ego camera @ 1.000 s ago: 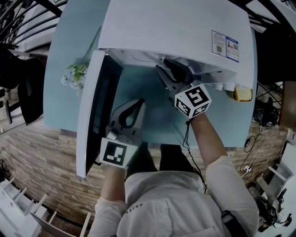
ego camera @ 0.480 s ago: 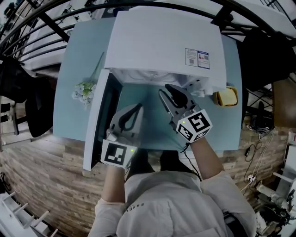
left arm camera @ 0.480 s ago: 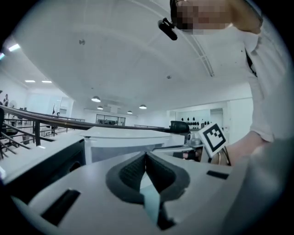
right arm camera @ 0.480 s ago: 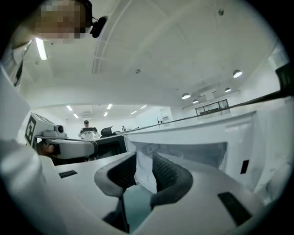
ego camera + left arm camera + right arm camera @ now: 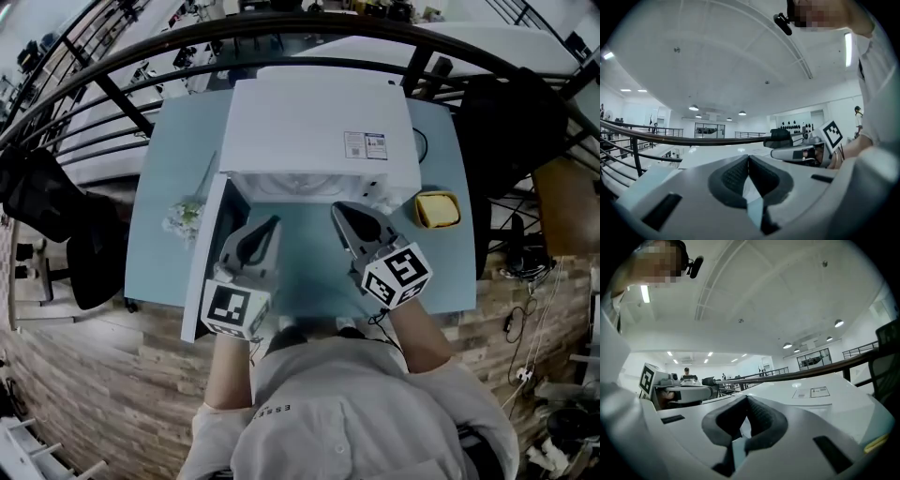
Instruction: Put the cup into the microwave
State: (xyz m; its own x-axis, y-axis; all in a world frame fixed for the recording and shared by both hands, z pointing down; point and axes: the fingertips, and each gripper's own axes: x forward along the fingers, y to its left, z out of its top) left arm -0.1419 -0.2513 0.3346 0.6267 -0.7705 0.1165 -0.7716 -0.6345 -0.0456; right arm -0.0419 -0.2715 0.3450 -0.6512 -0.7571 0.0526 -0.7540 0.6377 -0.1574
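The white microwave (image 5: 314, 131) stands on the light blue table (image 5: 309, 277), its door (image 5: 208, 258) swung open to the left. No cup shows in any view; the oven's inside is hidden under its top. My left gripper (image 5: 267, 225) hovers in front of the open door, shut and empty (image 5: 748, 159). My right gripper (image 5: 343, 209) is held just before the oven's mouth, also shut with nothing between its pads (image 5: 746, 401). Both point level over the microwave's top.
A yellow object (image 5: 437, 209) lies on the table to the right of the microwave. A small bunch of flowers (image 5: 186, 217) lies left of the door. A black railing (image 5: 112, 94) curves behind the table, and a black chair (image 5: 56, 225) stands at the left.
Both grippers have risen and drawn back from the microwave. The right gripper has left the oven's mouth and its jaws, wide before, are now shut.
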